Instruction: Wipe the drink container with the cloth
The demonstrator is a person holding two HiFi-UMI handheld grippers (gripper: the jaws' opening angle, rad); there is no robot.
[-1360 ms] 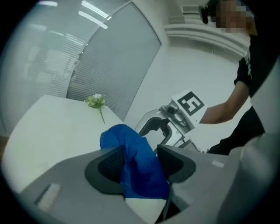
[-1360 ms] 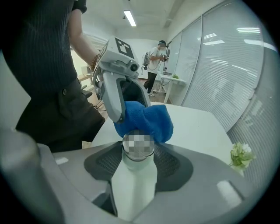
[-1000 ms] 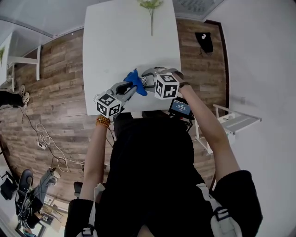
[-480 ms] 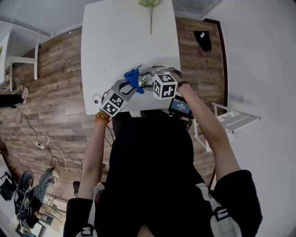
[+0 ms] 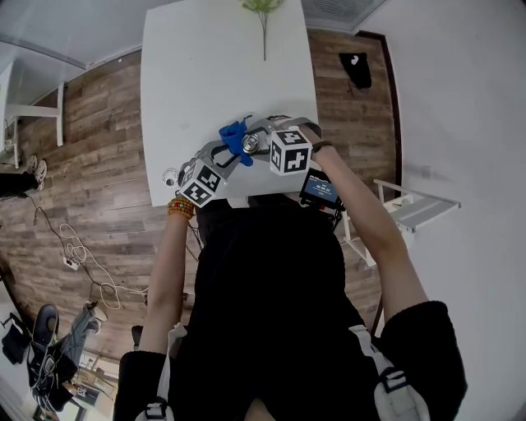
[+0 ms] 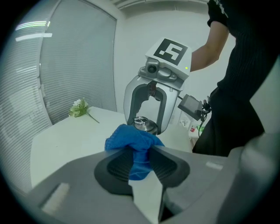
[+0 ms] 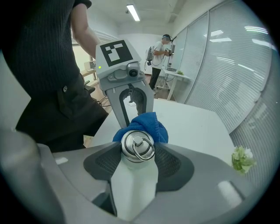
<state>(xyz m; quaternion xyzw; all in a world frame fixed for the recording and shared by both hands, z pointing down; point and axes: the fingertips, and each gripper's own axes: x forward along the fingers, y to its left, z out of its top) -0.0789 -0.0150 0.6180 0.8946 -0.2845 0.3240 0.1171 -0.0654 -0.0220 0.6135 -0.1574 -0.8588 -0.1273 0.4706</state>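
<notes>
My right gripper (image 7: 138,151) is shut on the drink container (image 7: 137,147), a metal bottle with a ring on its steel cap, held over the white table's near edge. The cap shows as a small silver disc (image 5: 251,144) in the head view and behind the cloth (image 6: 143,124) in the left gripper view. My left gripper (image 6: 141,162) is shut on a blue cloth (image 6: 132,144). The cloth (image 7: 148,124) presses against the far side of the bottle's top. In the head view the cloth (image 5: 234,138) sits just left of the cap, between the two grippers (image 5: 226,156) (image 5: 265,141).
The white table (image 5: 214,74) carries a green flower sprig (image 5: 264,16) at its far edge. A small round object (image 5: 170,176) lies at the table's near left corner. A small screen (image 5: 319,189) sits by my right forearm. Wooden floor surrounds the table; a person (image 7: 158,59) stands far off.
The left gripper and cloth swung in towards the bottle's top since a second ago, exposing the bottle cap; over the last half second both grippers barely moved.
</notes>
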